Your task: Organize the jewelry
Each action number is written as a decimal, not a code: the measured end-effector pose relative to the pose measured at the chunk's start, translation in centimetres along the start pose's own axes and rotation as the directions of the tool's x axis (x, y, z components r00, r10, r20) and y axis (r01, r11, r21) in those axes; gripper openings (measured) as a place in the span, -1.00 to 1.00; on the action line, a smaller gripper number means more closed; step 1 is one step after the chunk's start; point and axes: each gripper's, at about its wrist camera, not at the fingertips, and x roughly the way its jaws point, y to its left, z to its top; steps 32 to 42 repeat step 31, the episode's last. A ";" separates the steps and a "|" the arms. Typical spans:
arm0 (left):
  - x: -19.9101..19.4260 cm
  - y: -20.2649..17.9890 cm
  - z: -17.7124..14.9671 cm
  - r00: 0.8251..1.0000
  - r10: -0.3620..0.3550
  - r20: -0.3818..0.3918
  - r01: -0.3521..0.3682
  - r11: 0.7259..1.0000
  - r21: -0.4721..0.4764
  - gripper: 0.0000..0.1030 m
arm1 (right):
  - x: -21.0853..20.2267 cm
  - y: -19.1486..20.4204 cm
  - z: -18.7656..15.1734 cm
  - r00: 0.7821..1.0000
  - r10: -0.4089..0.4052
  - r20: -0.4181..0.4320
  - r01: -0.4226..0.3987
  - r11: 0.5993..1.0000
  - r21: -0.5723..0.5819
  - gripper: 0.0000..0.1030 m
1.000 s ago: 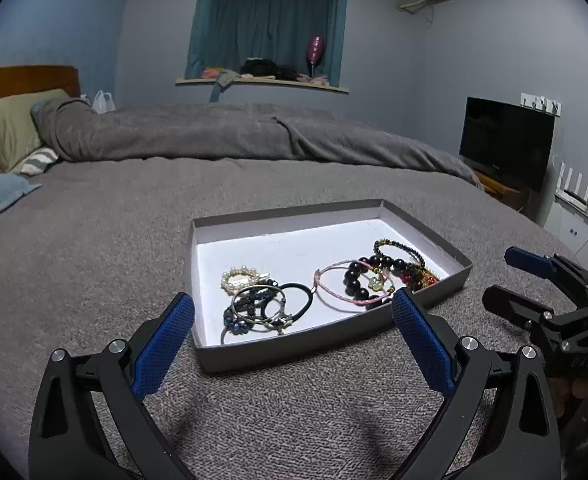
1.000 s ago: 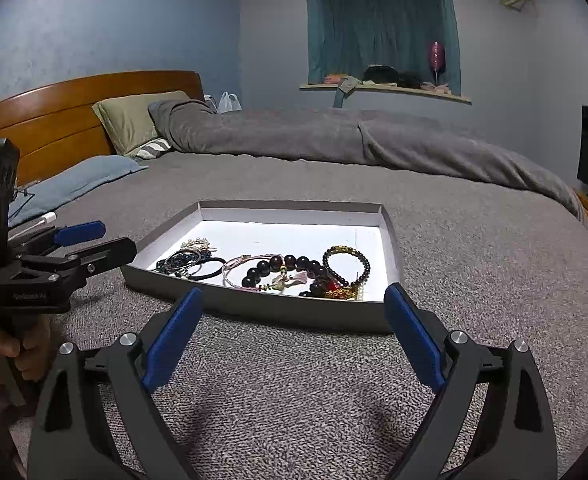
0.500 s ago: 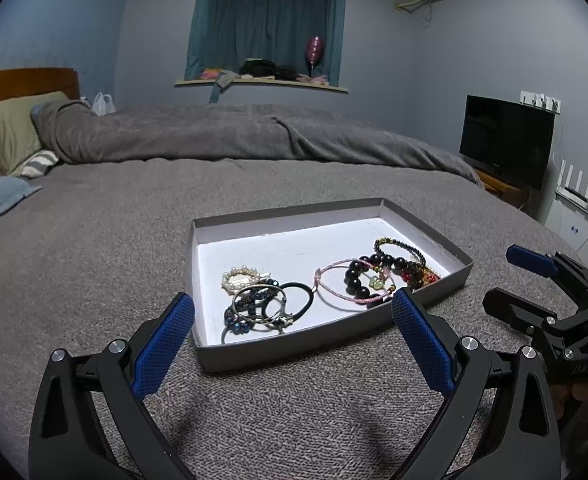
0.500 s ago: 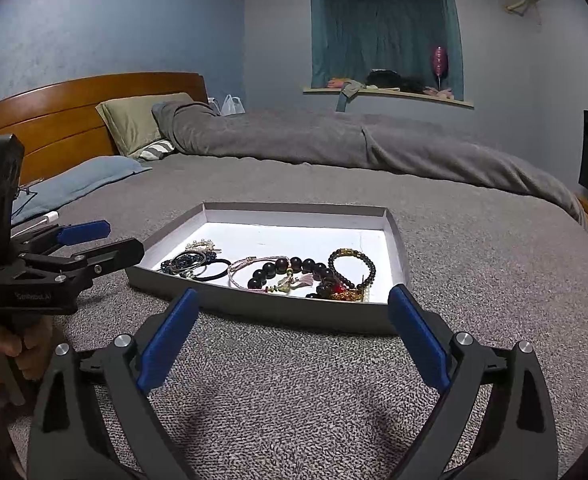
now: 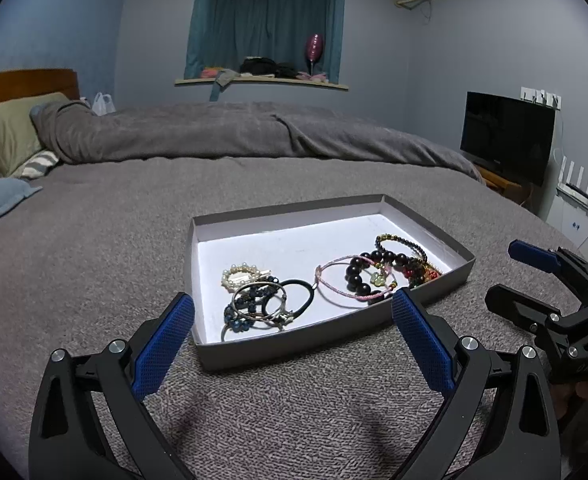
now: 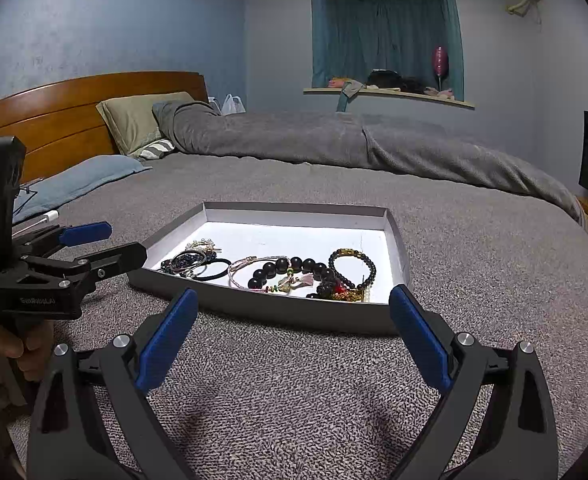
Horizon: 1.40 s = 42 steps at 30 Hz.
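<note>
Your shallow grey cardboard tray with a white floor (image 5: 294, 346) lies flat on the grey bed cover (image 5: 93, 248), and all the jewelry is inside it; in the left wrist view a white pearl bracelet (image 5: 241, 274) sits toward the tray's 9 o'clock side, with a tangle of thin silver bangles and dark blue beads (image 5: 253, 306) just at its 6 o'clock; a black elastic hair band (image 5: 308, 294) overlaps that tangle on its 3 o'clock side; a thin pink cord bracelet (image 5: 336, 280) lies next toward 3 o'clock, crossed by a bracelet of large black beads (image 5: 358, 276); a strand of small dark beads with gold pieces (image 5: 400, 242) rests at the tray's 2 o'clock end, over a heap of red and green beads (image 5: 422, 274); whether those last pieces are knotted together you cannot tell.

Your left gripper (image 5: 291, 320) hangs above the cover at the tray's near wall, its blue-padded fingers (image 5: 165, 344) spread wide and holding nothing; your right gripper (image 6: 294, 322) faces the tray's other long wall, likewise spread wide with nothing between its fingers, apart from the tray.

At 12 o'clock a rumpled grey duvet (image 5: 233, 132) crosses the bed; a wooden headboard (image 6: 73, 116) and an olive pillow (image 6: 141, 120) lie at 10 o'clock in the right wrist view.
</note>
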 end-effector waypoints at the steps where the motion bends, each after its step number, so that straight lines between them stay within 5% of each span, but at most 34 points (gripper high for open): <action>1: 0.0 0.0 0.0 1.000 0.000 0.000 0.000 1.000 0.000 0.90 | 0.0 0.0 0.0 1.000 0.000 0.000 0.000 1.000 0.000 0.84; 42: 0.4 -0.1 -0.2 1.000 0.002 -0.022 -0.002 1.000 0.000 0.90 | 0.0 -0.2 0.0 1.000 -0.005 -0.006 0.005 1.000 -0.007 0.85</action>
